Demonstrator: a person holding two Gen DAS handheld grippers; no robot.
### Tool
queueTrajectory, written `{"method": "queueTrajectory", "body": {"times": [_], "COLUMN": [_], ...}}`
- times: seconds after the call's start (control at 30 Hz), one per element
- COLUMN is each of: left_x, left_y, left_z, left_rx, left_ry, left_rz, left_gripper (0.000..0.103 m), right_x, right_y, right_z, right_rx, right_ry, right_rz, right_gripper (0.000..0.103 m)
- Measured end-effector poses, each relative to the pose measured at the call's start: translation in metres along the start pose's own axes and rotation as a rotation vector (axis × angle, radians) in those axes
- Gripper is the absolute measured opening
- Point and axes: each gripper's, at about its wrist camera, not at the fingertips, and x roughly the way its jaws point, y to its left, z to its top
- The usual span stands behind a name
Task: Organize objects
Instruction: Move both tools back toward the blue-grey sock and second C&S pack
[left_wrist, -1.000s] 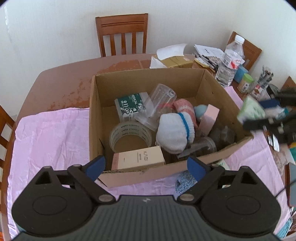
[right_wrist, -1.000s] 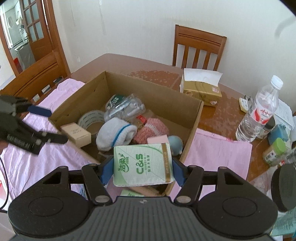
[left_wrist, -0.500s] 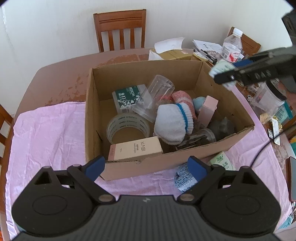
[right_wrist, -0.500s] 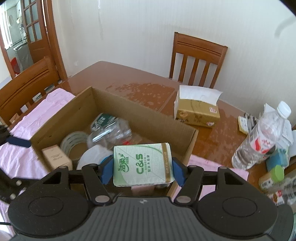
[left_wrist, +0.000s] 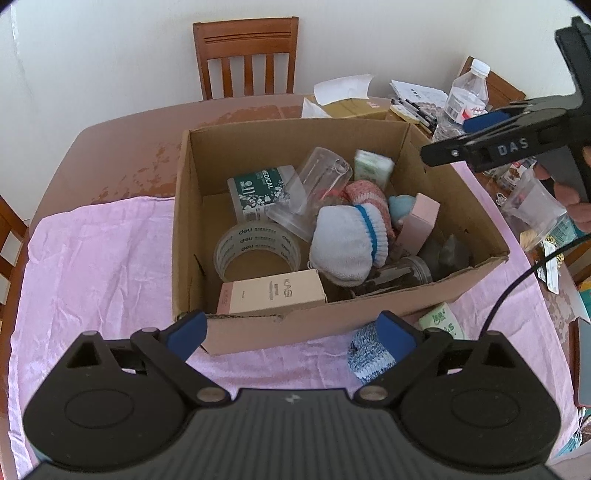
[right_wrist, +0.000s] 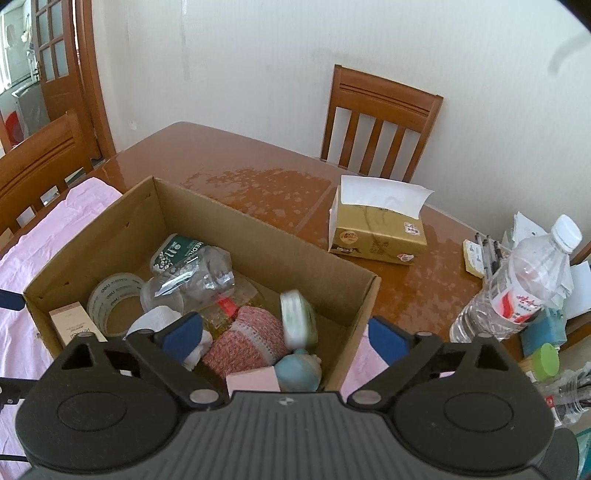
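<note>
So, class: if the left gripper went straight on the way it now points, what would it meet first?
Probably the near wall of the cardboard box, which lies straight ahead between the open fingers of the left gripper. Pitched a little higher, it might clear the rim and meet the beige carton; depth is unclear.

Both cameras ride on hand-held grippers and tilt steeply down at the cardboard box (left_wrist: 461, 229) from close above. The left wrist view hangs over the box's near long wall, facing the wooden chair (left_wrist: 245, 55) at twelve o'clock, with the right gripper (left_wrist: 458, 138) reaching in at two o'clock. The right wrist view looks over the box's corner, the same chair (right_wrist: 380, 122) at one o'clock. Both share the box's inside, the tissue box (right_wrist: 376, 236) and the water bottle (right_wrist: 524, 284).
</note>
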Motion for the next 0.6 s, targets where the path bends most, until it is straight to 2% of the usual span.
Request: {"method": "queueTrajectory", "body": {"times": [0.23,0.33,0.4,0.47,0.6], "left_x": [-0.011,-0.014,-0.015,-0.016,-0.015], "left_y": [-0.006,-0.009,-0.010,-0.010,-0.009], "left_z": [-0.011,-0.020,-0.023,-0.028,-0.037], "left_rx": [-0.003,0.007,-0.012,-0.022,-0.064], "left_ry": [-0.014,-0.036,-0.024,-0.038,-0.032], "left_rz": [0.010,0.005,0.022,0.002,0.012], "left_gripper": [0.098,0.099,0.099,0.100,0.100], "right_x": [-0.023,-0.034,-0.042,-0.045,-0.049], "right_y": [0.002,0.008,0.012,0.015,0.020], "right_z": [-0.010,-0.021,-0.033,-0.044,-0.067], "right_rx": [0.028,0.041,0.042,0.079,0.125], "right_ry": [-0.011,-0.027,-0.047,-0.026,-0.012], "right_rz": [-0.007,-0.008,-0.017,-0.028,-0.048], "right_gripper": [0.103,0.103,0.103,0.103,0.103]}}
